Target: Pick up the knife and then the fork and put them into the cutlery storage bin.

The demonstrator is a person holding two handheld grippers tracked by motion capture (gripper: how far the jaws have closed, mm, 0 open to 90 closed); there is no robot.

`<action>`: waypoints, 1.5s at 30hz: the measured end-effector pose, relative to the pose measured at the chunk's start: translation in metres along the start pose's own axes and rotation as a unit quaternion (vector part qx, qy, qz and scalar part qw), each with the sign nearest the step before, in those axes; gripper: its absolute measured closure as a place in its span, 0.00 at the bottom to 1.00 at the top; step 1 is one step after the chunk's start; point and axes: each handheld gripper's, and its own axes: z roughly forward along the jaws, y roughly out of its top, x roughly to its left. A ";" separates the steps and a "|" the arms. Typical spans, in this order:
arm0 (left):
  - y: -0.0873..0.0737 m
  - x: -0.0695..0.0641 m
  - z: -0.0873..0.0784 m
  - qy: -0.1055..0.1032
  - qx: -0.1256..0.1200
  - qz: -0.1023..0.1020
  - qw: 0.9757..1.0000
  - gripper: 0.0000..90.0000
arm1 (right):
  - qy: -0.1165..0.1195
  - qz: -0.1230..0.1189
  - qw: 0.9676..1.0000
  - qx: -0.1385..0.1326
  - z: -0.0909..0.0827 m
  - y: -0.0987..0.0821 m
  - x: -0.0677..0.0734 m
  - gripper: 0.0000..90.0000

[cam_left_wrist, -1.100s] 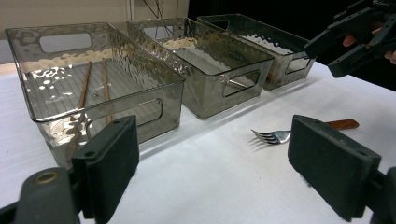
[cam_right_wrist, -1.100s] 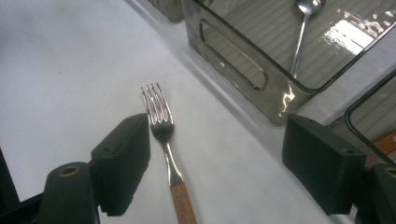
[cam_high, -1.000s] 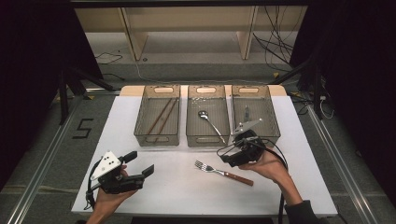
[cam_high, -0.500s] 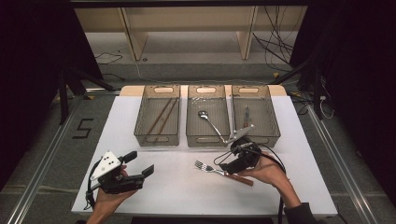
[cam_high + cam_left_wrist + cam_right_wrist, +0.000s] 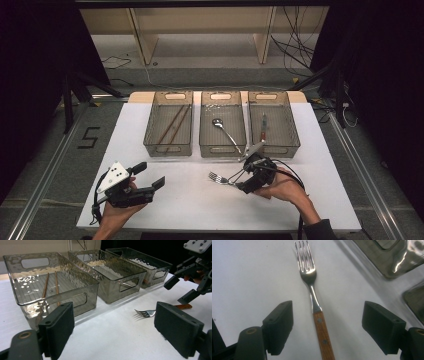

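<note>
Both jaws of the right gripper stand wide apart, one on each side of the wooden-handled steel fork without touching it; in the right gripper view the fork lies flat on the white table top with its tines pointing away. Jaws of the left gripper are likewise spread wide and hold nothing, hovering over the near left part of the white table top.

A figure "5" floor marking can be read on the grey floor to the left of the table. No brand or label is legible on the bins or the fork.

Three clear smoky plastic bins stand side by side along the far edge: the left bin holds two brown chopsticks, the middle bin a steel spoon, the right bin a red-handled utensil too small to identify. The fork lies near the middle bin's near wall, right of centre. Between the two grippers, and along the near edge, the white surface is bare and open.
</note>
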 end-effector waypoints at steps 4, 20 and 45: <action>0.000 0.000 0.000 0.000 0.000 0.000 1.000 0.18 | 0.000 -0.001 1.000 0.015 0.003 -0.001 0.000 0.30; 0.000 0.000 0.000 0.000 0.000 0.001 1.000 0.18 | 0.012 -0.019 0.998 0.065 0.016 -0.006 0.002 0.50; 0.000 0.000 0.000 -0.001 0.003 0.003 1.000 0.18 | 0.000 -0.054 0.993 0.103 0.027 -0.005 0.005 0.78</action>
